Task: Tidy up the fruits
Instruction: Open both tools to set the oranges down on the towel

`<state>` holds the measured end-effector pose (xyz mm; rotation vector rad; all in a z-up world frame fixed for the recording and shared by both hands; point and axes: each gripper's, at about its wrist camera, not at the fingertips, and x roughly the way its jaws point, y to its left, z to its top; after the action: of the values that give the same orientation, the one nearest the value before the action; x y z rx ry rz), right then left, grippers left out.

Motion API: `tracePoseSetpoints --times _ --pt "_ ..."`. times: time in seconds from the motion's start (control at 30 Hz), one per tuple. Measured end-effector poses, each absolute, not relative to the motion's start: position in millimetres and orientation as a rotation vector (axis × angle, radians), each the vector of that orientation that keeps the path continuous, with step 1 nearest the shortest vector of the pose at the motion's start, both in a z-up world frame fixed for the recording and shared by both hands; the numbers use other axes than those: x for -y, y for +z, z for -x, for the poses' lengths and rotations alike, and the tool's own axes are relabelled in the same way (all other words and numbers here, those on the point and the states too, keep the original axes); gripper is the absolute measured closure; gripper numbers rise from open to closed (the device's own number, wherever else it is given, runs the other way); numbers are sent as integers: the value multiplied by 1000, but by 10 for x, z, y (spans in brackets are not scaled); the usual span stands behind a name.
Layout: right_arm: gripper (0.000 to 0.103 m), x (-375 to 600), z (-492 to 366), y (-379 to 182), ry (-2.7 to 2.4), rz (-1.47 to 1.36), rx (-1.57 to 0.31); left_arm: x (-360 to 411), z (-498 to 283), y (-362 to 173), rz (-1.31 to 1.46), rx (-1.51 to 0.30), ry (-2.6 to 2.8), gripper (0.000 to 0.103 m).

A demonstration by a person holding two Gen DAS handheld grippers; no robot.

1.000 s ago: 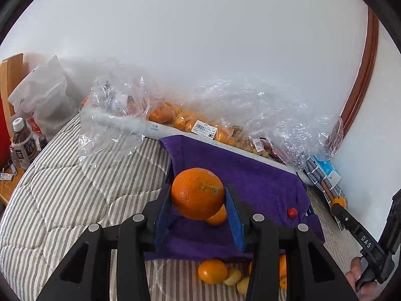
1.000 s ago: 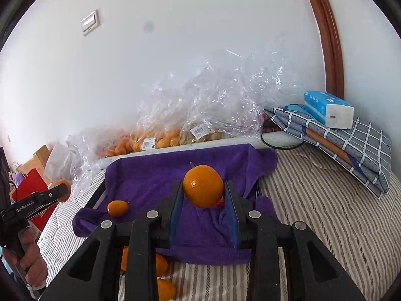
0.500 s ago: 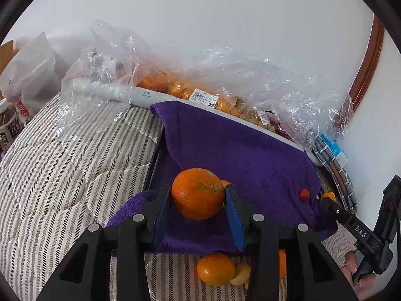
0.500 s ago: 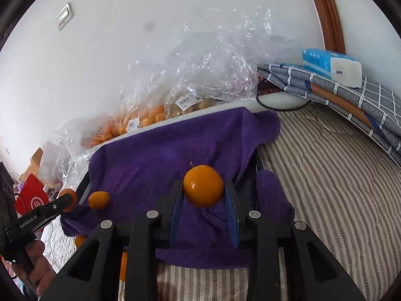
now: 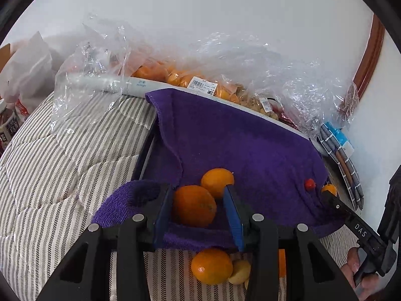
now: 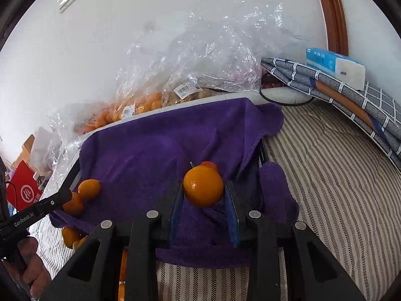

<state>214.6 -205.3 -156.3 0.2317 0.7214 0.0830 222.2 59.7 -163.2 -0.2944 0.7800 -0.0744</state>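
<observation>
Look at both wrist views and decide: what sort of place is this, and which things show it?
Most likely a bedroom at home. The work surface is a striped quilted bedcover, a folded checked blanket lies by the wall, and supermarket fruit bags with price labels sit behind a purple towel.

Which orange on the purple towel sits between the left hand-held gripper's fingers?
The larger, darker orange, between the left hand-held gripper fingers. The smaller orange lies just beyond it on the towel.
</observation>
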Motion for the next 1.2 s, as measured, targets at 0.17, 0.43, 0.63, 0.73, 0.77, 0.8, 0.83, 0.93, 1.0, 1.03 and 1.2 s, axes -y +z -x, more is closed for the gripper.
tracePoseSetpoints --times 0.17,0.43,0.63,0.73,0.77,0.8,0.83,0.93,1.0,1.03,1.2 --pt "69 2027 -2129 -1547 84 -219 -706 -616 -2205 -1609 300 -763 -77 63" --pt "63 1995 -2034 -1456 59 -179 -649 -656 -2128 -1516 328 -704 -102 57" --pt "63 1931 -1964 -1417 64 -135 -603 -604 -2073 -1465 288 -651 -66 57" --pt "59 1928 -1968 -1416 62 -139 -613 -582 -2041 -1427 277 -631 -71 57" --pt "57 1929 -1967 -1418 61 -137 -619 -579 -2030 -1415 274 -622 -70 57" --pt "57 1933 -1963 -1414 53 -136 -619 -579 -2020 -1404 272 -614 -68 57" --pt "57 1942 -1957 -1410 46 -137 -615 -580 -2016 -1396 272 -610 -68 57" --pt "57 2001 -1928 -1373 36 -167 -595 -592 -2020 -1397 285 -618 -86 57" --pt "57 2027 -1900 -1339 15 -173 -586 -603 -2020 -1398 309 -631 -109 57" --pt "57 2033 -1877 -1318 4 -173 -582 -602 -2016 -1396 316 -638 -122 57" --pt "57 1972 -1768 -1305 60 -199 -653 -529 -1970 -1384 268 -612 -119 57"
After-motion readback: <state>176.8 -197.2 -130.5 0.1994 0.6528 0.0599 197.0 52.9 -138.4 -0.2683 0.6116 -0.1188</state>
